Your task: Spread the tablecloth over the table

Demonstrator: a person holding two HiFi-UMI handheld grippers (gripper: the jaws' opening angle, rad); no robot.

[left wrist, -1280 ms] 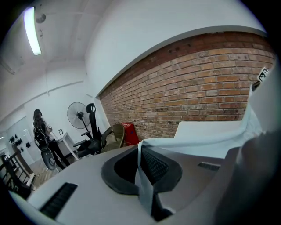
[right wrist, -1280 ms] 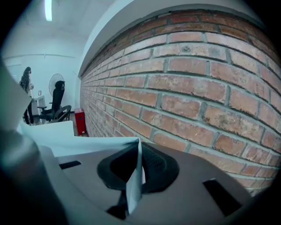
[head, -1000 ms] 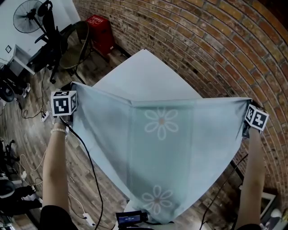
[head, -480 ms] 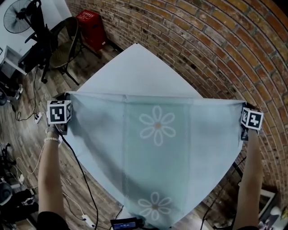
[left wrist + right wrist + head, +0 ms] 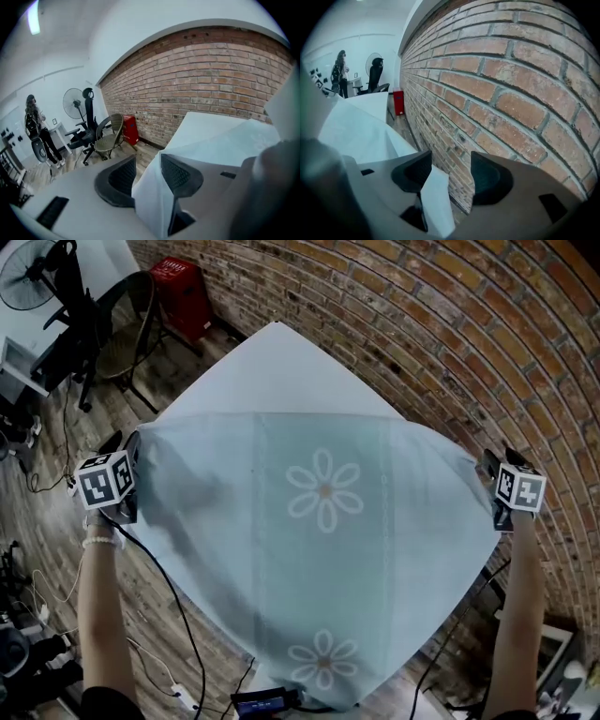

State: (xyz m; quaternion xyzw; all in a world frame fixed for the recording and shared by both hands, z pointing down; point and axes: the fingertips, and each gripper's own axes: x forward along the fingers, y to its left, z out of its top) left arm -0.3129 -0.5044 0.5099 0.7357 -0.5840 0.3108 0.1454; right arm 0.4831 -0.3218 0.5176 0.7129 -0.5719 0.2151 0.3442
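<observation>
The pale blue-green tablecloth (image 5: 323, 521) with white daisy prints lies spread over the white table (image 5: 272, 371), whose far corner stays bare. My left gripper (image 5: 127, 451) is at the cloth's left corner and my right gripper (image 5: 489, 465) at its right corner. In the left gripper view the jaws (image 5: 147, 171) are opening; the cloth corner (image 5: 154, 201) hangs loose between them, resting against the right pad only. In the right gripper view the jaws (image 5: 450, 171) are also opening; the cloth corner (image 5: 436, 201) leans on the left pad, with a wide gap to the other.
A brick wall (image 5: 450, 343) runs close along the table's right side. A red crate (image 5: 183, 296), a chair (image 5: 117, 334) and a fan (image 5: 23, 268) stand at the far left. Cables (image 5: 159, 615) trail over the wooden floor. A person (image 5: 35, 126) stands far off.
Both grippers have come down with the cloth, which was stretched taut in the air. Its far edge now lies slack on the table, and the corners are no longer pulled tight.
</observation>
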